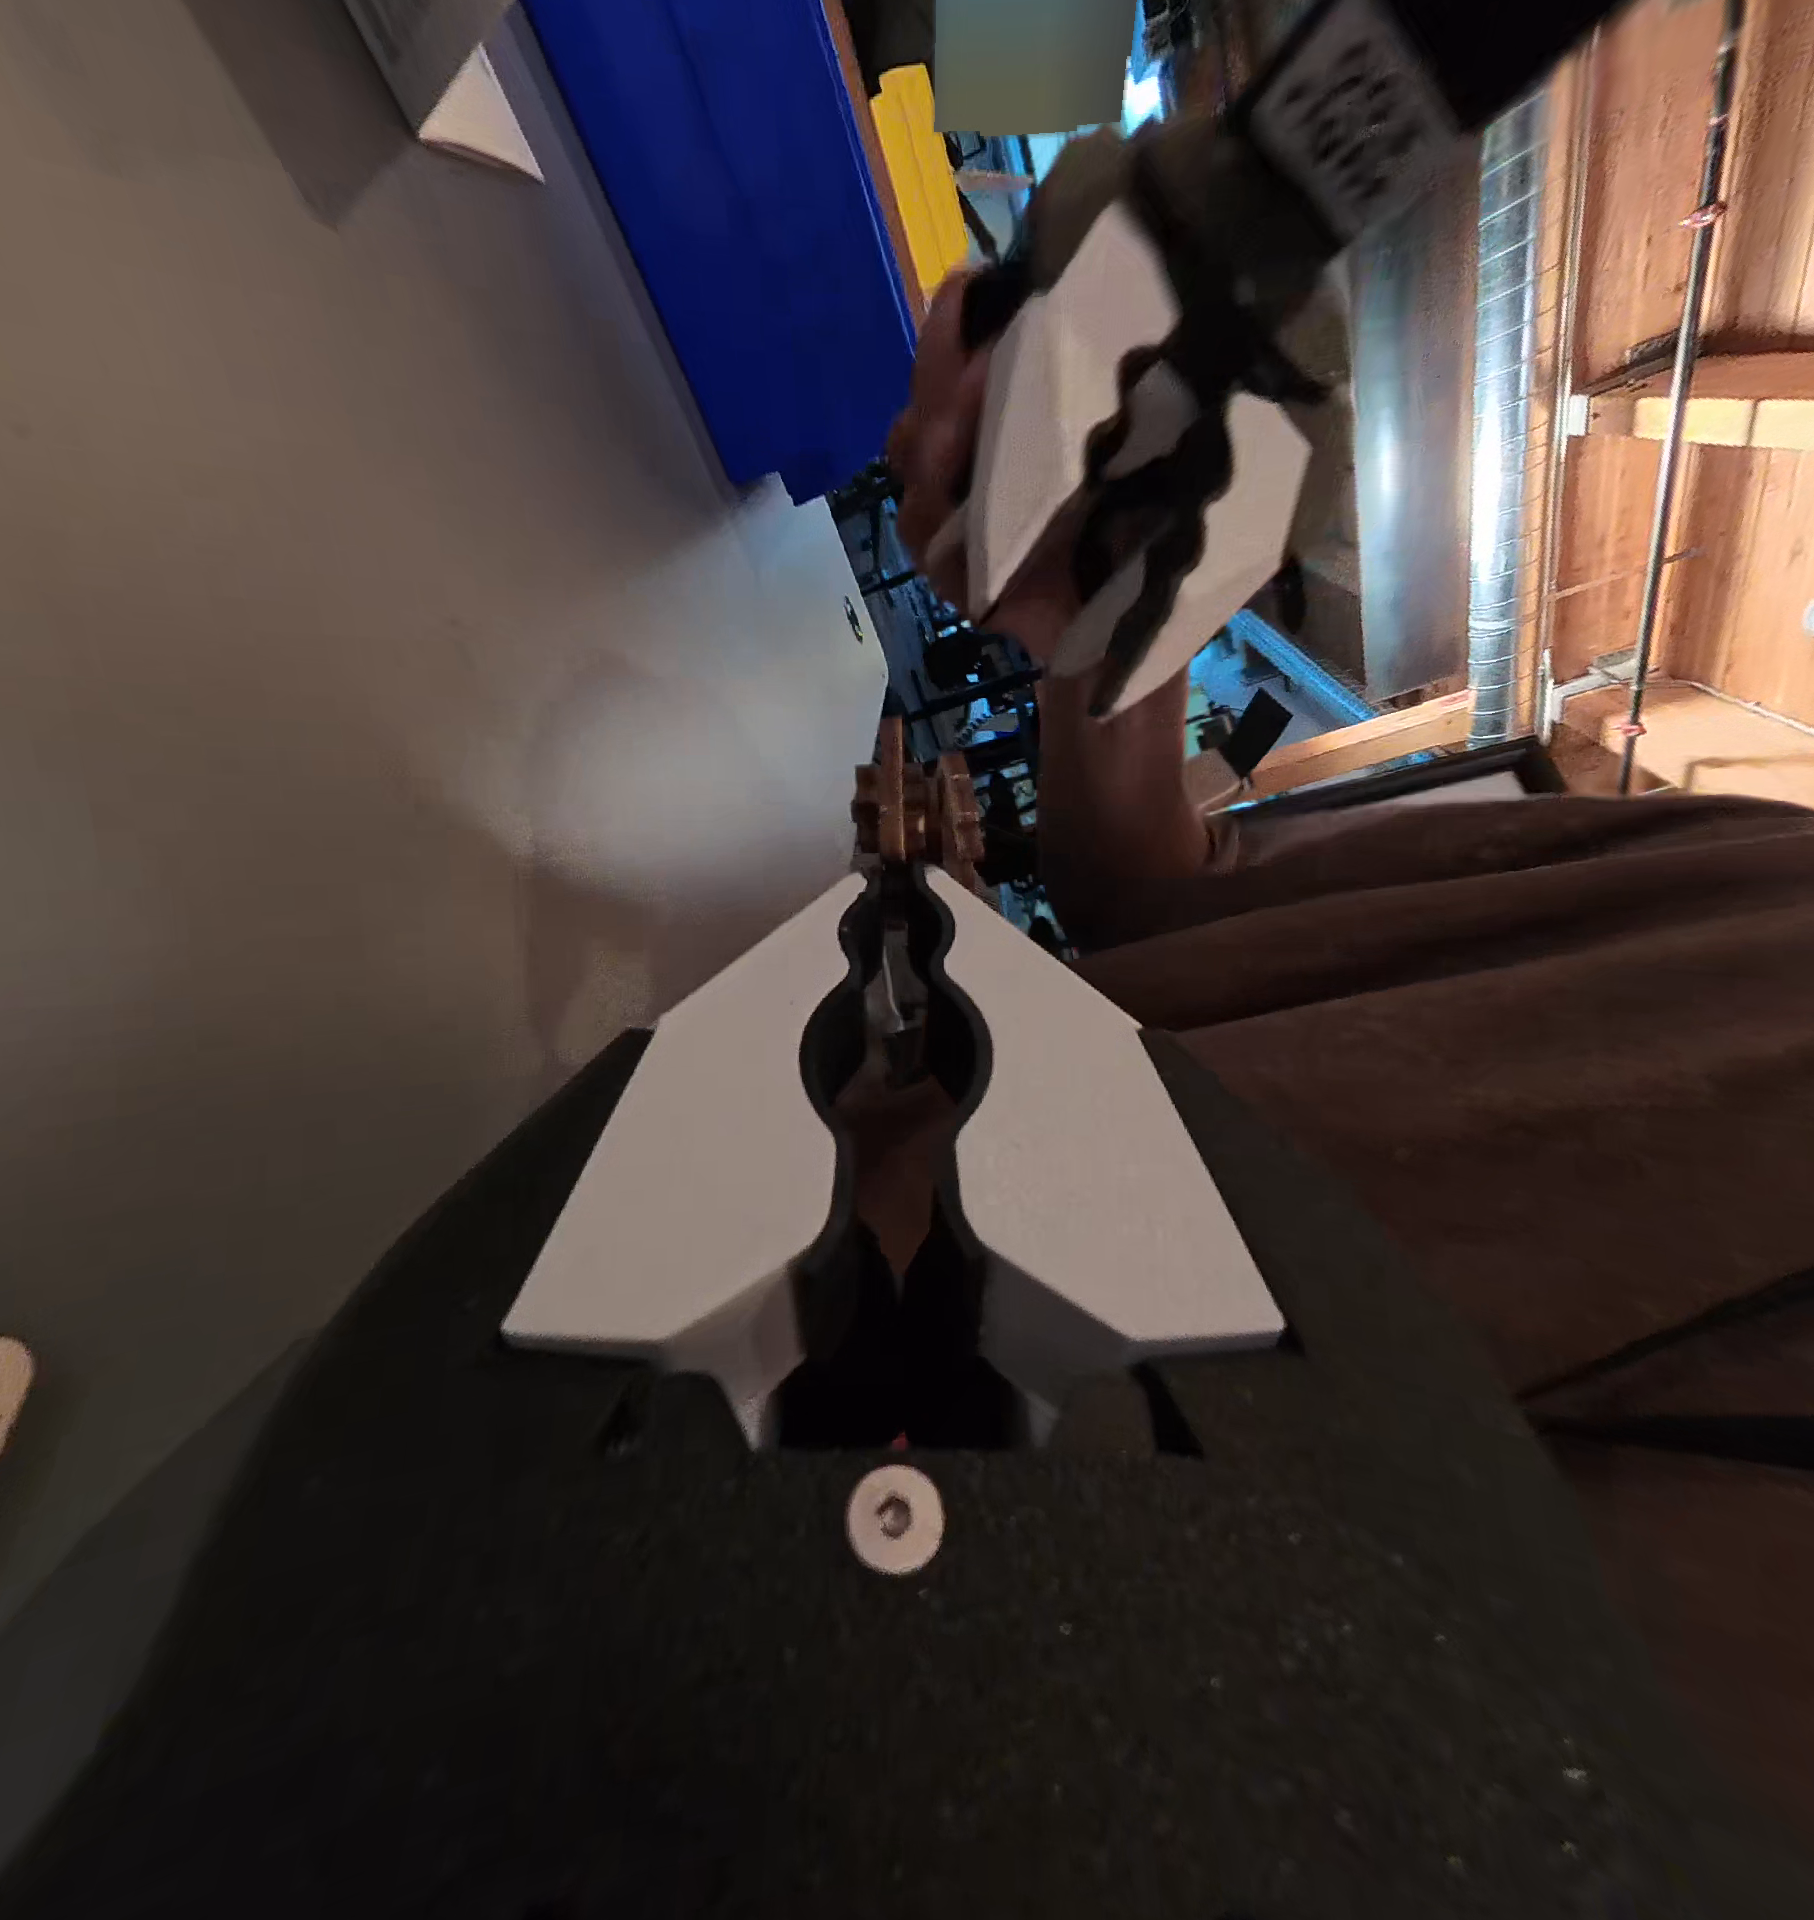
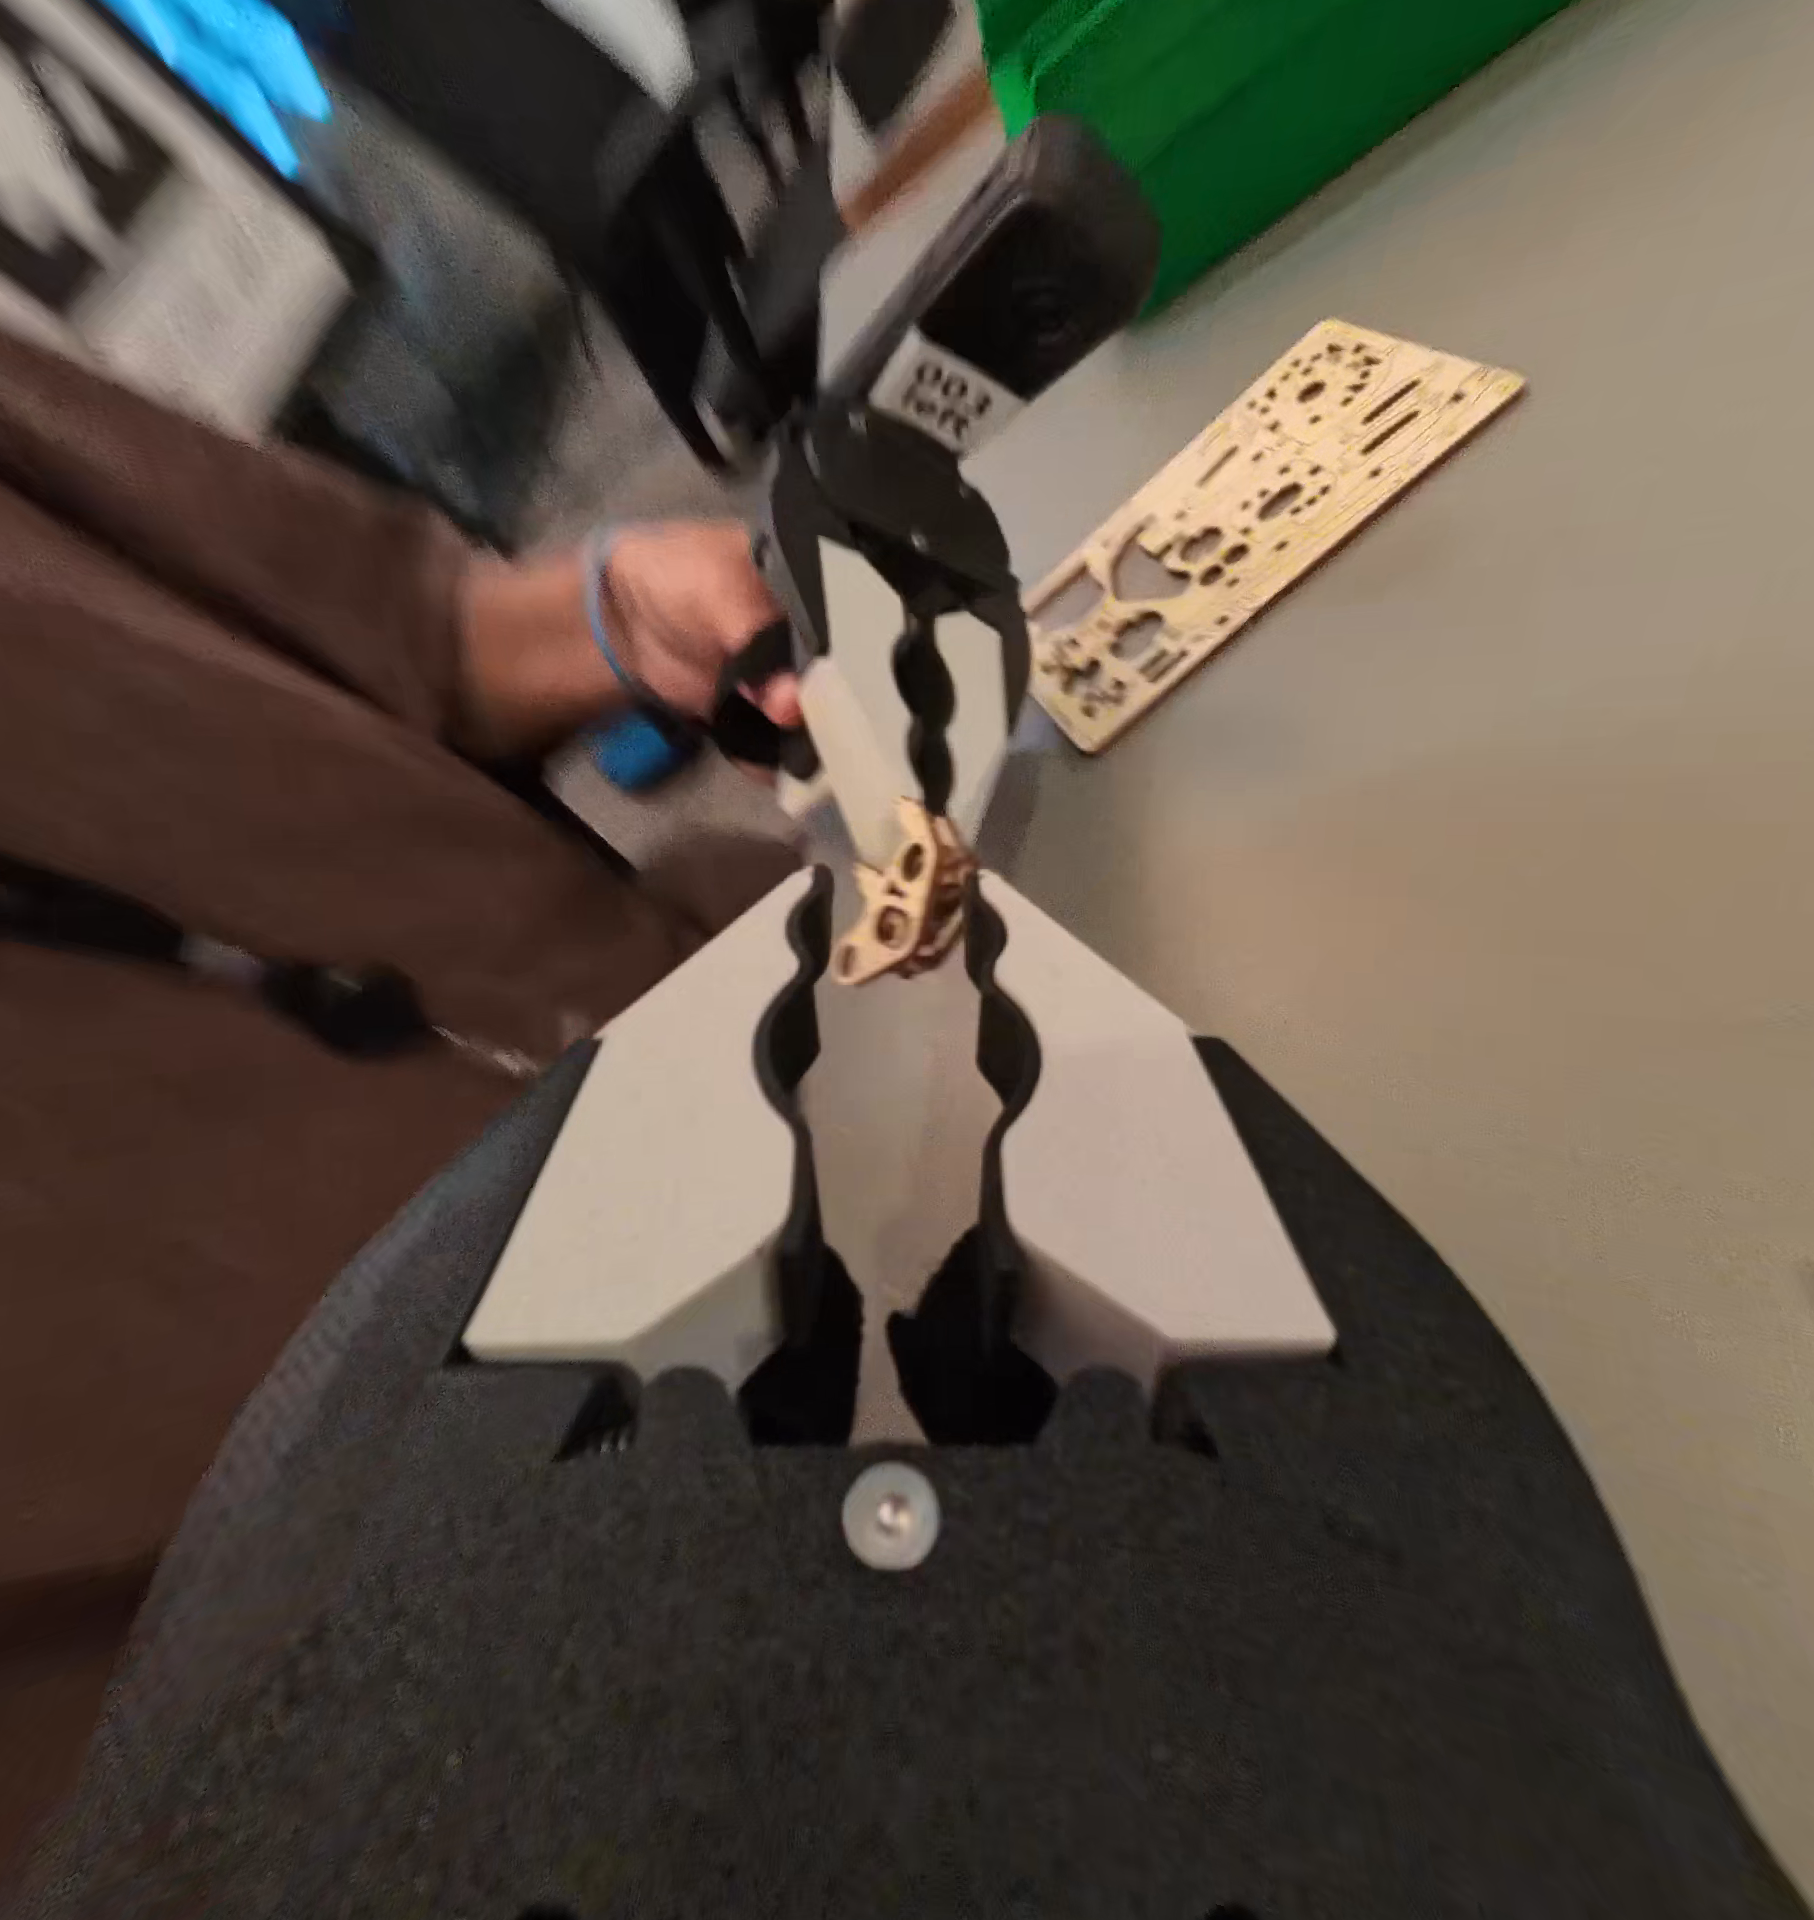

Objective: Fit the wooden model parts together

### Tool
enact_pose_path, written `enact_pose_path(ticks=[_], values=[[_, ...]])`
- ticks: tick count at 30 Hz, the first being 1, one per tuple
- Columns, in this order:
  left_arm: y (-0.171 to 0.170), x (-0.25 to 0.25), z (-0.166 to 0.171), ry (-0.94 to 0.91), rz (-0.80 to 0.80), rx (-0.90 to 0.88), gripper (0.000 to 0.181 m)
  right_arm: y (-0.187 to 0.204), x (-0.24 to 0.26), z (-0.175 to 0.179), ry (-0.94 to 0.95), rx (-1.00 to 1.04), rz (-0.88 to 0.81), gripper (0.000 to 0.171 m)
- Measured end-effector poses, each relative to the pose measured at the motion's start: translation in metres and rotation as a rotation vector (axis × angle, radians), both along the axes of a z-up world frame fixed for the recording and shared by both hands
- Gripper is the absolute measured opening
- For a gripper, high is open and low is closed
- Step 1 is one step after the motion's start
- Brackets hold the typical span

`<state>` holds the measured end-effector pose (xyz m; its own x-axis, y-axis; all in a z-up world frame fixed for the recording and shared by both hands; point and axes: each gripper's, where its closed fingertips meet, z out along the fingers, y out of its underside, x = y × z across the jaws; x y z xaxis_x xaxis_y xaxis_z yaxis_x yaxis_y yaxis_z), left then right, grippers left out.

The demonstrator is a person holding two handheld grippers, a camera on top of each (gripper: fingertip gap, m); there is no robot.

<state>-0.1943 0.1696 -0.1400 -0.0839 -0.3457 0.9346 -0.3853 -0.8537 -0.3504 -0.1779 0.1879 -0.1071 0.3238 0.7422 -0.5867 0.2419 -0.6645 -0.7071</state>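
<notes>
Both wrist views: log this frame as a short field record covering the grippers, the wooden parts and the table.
left gripper: shut on wooden model assembly, held at the fingertips
right gripper: open, fingers either side of the assembly; contact unclear
right gripper, left view: blurred, raised off the assembly
wooden parts sheet: flat on grey table, many cut-outs empty
background: green bin, blue bin
image quality: motion blur in both views

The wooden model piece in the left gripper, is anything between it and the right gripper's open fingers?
Nothing visible. In the right wrist view the wooden model piece, pinched at the left gripper tips, sits right at the mouth of the open right gripper, with only bare grey table behind. The punched wooden sheet lies off to the side.
</notes>
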Motion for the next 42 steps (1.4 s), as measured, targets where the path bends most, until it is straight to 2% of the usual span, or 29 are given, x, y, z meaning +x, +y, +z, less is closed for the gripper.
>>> enact_pose_path(ticks=[1, 3, 4, 8, 15, 19, 22, 28, 42], values=[[0.002, 0.0, 0.0, 0.002, 0.007, 0.013, 0.001, -0.001, 0.001, 0.003, 0.125, -0.082, -0.069, 0.023], [0.002, 0.001, -0.001, 0.008, 0.01, 0.021, 0.001, -0.001, 0.003, 0.007, 0.318, -0.186, -0.155, 0.023], [0.002, 0.002, -0.002, 0.01, 0.011, 0.016, 0.001, -0.002, 0.003, 0.002, 0.334, -0.204, -0.187, 0.022], [-0.002, 0.006, -0.007, 0.024, 0.009, -0.016, 0.001, -0.008, -0.005, -0.026, 0.252, -0.258, -0.222, 0.033], [-0.004, 0.012, -0.008, 0.029, 0.033, -0.025, 0.001, -0.002, -0.003, -0.032, 0.333, -0.323, -0.29, 0.032], [-0.003, 0.015, -0.007, 0.012, 0.058, -0.071, 0.001, -0.004, -0.001, -0.044, 0.274, -0.323, -0.307, 0.031], [-0.003, 0.017, -0.007, 0.006, 0.068, -0.112, 0.001, -0.004, 0.001, -0.044, 0.279, -0.311, -0.33, 0.031], [-0.001, 0.019, -0.012, 0.028, 0.091, -0.111, 0.001, -0.005, 0.0, -0.044, 0.332, -0.328, -0.348, 0.017], [0.002, 0.019, -0.006, -0.002, 0.117, -0.127, 0.004, -0.003, 0.002, -0.04, 0.522, -0.404, -0.356, 0.014]])
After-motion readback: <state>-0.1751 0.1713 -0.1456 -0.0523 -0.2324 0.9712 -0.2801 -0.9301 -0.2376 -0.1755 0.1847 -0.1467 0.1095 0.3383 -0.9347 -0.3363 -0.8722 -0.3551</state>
